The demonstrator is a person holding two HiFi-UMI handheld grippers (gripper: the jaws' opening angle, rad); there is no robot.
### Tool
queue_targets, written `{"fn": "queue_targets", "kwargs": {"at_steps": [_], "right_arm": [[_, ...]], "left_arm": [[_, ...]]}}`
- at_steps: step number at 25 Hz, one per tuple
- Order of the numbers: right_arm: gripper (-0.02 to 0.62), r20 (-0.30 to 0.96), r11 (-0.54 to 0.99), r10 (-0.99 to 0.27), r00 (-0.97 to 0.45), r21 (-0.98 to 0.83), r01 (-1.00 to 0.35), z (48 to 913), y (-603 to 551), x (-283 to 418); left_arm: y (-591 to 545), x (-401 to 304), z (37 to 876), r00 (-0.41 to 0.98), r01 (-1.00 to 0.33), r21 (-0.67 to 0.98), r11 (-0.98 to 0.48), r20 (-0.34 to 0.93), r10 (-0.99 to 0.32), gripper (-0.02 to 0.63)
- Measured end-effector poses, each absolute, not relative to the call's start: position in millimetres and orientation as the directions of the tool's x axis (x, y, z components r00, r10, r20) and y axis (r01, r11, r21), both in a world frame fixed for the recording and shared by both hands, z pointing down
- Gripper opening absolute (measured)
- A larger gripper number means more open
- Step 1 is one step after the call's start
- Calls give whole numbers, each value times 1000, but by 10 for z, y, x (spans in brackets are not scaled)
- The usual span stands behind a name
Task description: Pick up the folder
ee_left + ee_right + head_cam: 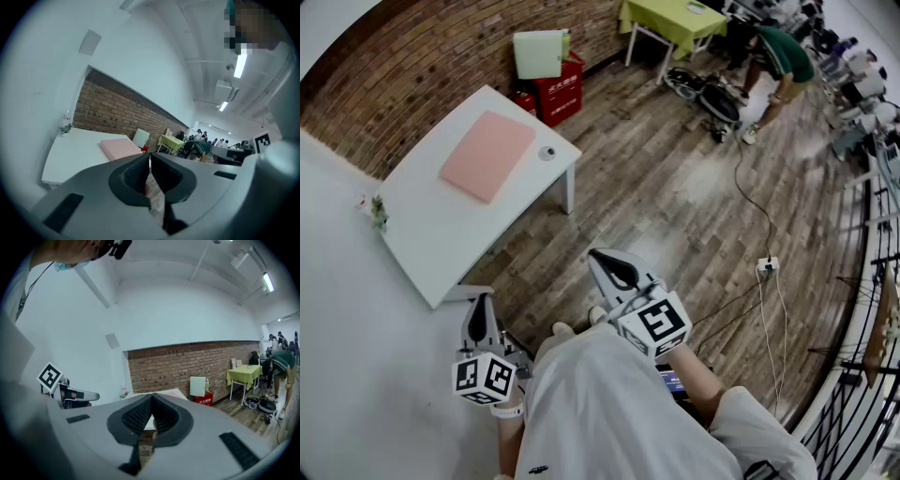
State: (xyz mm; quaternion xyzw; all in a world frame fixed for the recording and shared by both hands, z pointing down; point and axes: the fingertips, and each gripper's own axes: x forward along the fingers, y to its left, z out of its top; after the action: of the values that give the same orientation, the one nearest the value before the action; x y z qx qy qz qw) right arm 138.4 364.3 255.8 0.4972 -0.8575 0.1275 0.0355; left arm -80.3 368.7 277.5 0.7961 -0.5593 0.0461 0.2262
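Fingers on your left gripper (pixel 479 314) and right gripper (pixel 605 264) are pressed together, empty; the pink folder (pixel 487 155) lies flat on the bench (pixel 422 253) far left (thin edge), so arriving unopened you'd only shove it

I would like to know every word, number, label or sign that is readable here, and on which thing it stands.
No text here is readable.
On the red crate: white print, too small and blurred to read.
On the left gripper and right gripper: the cubes carry only black-and-white square patterns, no letters.
On the pink folder: no print visible.
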Motion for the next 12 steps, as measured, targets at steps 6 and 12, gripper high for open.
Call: {"fn": "queue_targets", "kwargs": {"at_steps": [6, 12], "right_arm": [[5, 213, 346, -906, -367, -129, -929, 2428, 3582, 1786], [3, 246, 418, -866, -435, -120, -901, 2497, 3448, 1708]], "left_arm": [[3234, -290, 2642, 495, -850, 346, -398, 262, -829, 28], [3305, -298, 2592, 437, -882, 312, -353, 261, -861, 29]]}}
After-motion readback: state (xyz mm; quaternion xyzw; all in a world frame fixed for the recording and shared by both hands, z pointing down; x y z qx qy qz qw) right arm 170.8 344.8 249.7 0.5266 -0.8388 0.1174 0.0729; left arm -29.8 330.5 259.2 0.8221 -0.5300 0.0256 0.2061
